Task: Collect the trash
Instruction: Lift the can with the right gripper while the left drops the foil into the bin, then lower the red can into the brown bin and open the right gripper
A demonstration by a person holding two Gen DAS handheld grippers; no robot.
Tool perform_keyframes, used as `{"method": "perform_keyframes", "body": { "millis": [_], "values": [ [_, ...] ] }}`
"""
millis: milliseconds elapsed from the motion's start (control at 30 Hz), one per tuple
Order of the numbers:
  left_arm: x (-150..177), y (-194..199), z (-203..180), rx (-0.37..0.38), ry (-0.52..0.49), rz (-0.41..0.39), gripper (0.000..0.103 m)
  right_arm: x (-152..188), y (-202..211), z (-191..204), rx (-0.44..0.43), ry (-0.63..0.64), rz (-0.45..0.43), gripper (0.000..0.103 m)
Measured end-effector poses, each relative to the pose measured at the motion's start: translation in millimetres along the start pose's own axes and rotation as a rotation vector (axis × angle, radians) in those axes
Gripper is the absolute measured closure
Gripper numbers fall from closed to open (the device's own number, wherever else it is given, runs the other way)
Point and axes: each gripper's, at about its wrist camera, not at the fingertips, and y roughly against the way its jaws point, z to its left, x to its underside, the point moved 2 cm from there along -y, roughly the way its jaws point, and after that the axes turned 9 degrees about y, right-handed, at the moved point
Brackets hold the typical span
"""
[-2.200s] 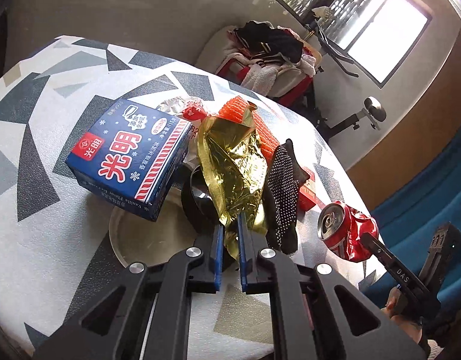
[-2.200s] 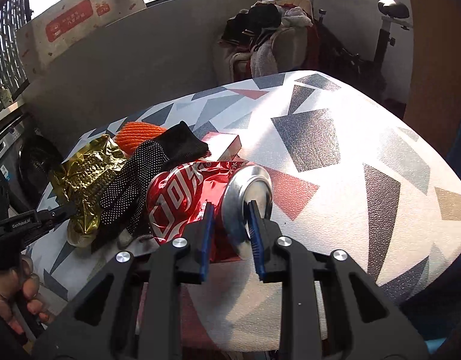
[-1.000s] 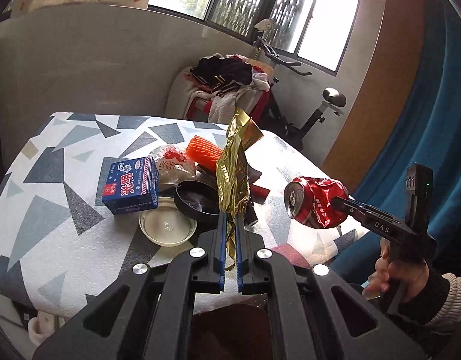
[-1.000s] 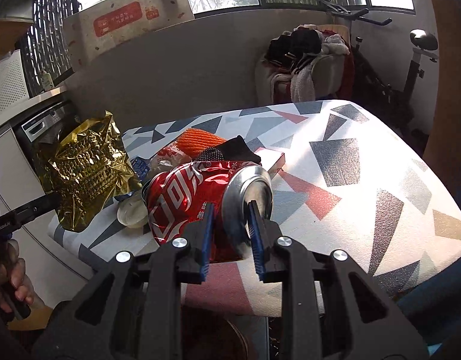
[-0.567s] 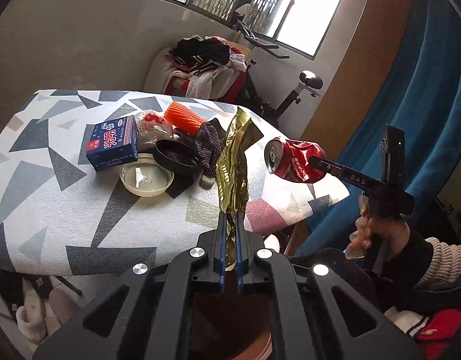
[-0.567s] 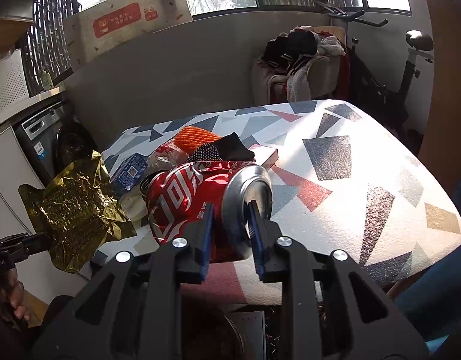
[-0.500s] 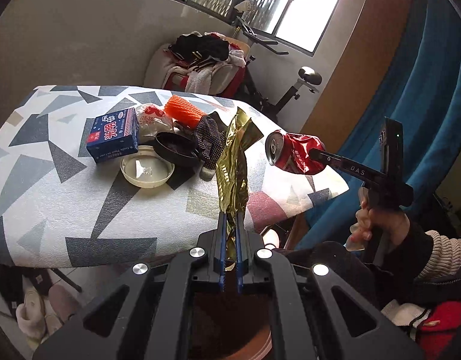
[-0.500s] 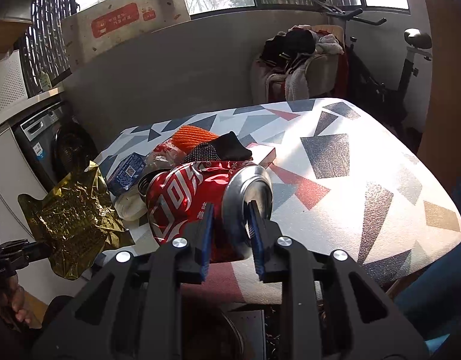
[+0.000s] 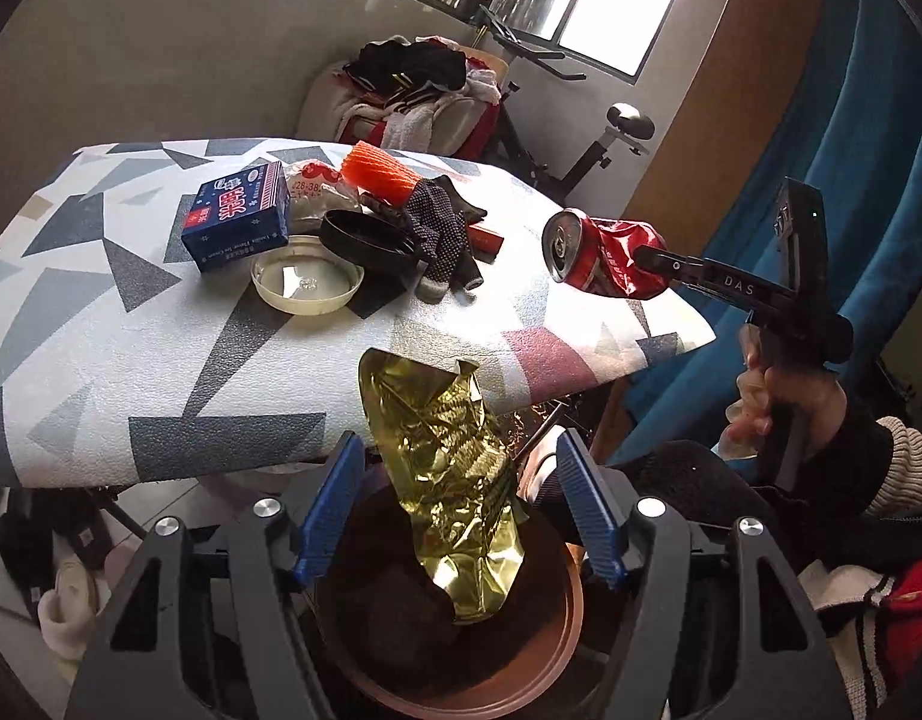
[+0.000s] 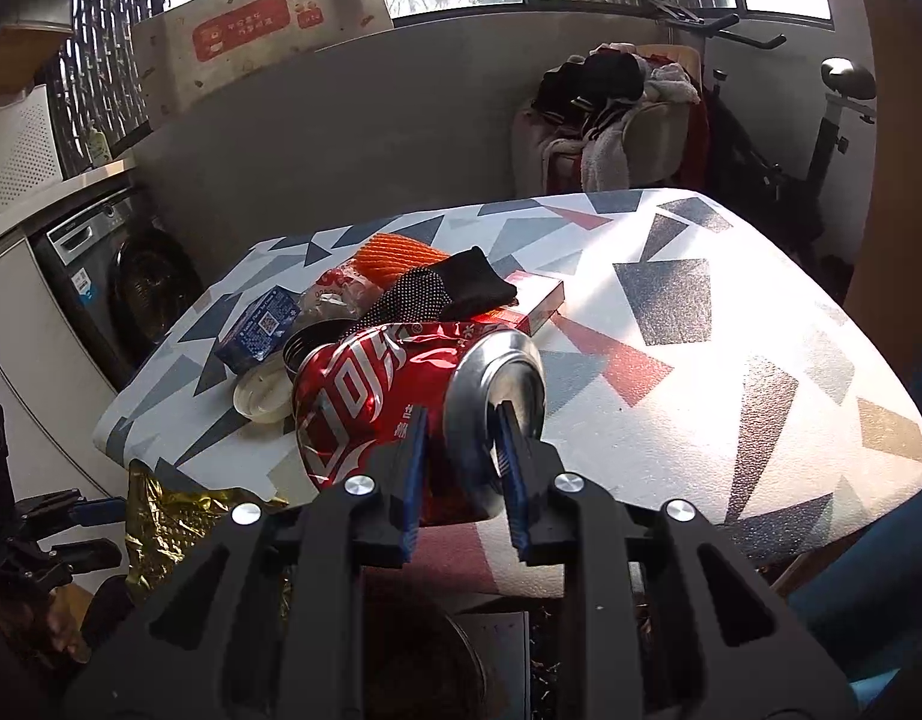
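Note:
My left gripper is open above a round brown bin below the table's near edge. A crumpled gold foil wrapper hangs loose between the fingers, its lower end inside the bin. My right gripper is shut on a crushed red soda can, held in the air off the table's near right corner; the can also shows in the left wrist view. The gold wrapper shows low left in the right wrist view.
On the patterned table lie a blue box, a white lid, a black dish, a dotted glove, an orange mesh sleeve and a red packet. A blue curtain hangs at right.
My left gripper has opened and let go of the gold wrapper, which has dropped toward the bin. The right gripper with the can has barely moved.

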Motion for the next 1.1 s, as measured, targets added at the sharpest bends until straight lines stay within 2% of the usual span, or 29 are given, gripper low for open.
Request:
{"method": "perform_keyframes", "body": {
  "millis": [67, 133, 233, 367, 567, 667, 867, 1100],
  "values": [
    [-2.5, 1.9, -1.8, -0.017, -0.005, -0.028, 0.023, 2.3, -0.1, 2.7, -0.009, 0.007, 0.003, 0.077],
    [-4.2, 1.9, -3.5, -0.065, -0.014, -0.052, 0.016, 5.9, -0.9, 6.5, -0.021, 0.017, 0.01, 0.077],
    [-1.9, -0.2, -5.0, -0.114, -0.027, -0.076, 0.011, 14.2, -3.9, 14.1, -0.039, 0.037, 0.029, 0.077],
    [8.4, -5.7, -5.4, -0.202, -0.052, -0.091, 0.009, 29.1, -8.5, 26.5, -0.075, 0.065, 0.061, 0.077],
    [20.6, -5.0, -1.7, -0.254, -0.048, -0.108, 0.009, 59.8, -18.8, 50.6, -0.146, 0.119, 0.147, 0.077],
    [20.9, -1.3, 2.3, -0.269, -0.031, -0.13, 0.008, 76.0, -26.5, 65.4, -0.184, 0.159, 0.198, 0.077],
    [23.2, -1.6, 10.4, -0.278, 0.003, -0.122, 0.008, 99.2, -44.8, 90.5, -0.222, 0.254, 0.287, 0.079],
    [24.6, -4.7, 11.4, -0.282, 0.008, -0.107, 0.008, 115.5, -63.6, 100.3, -0.262, 0.275, 0.383, 0.079]
  ]
}}
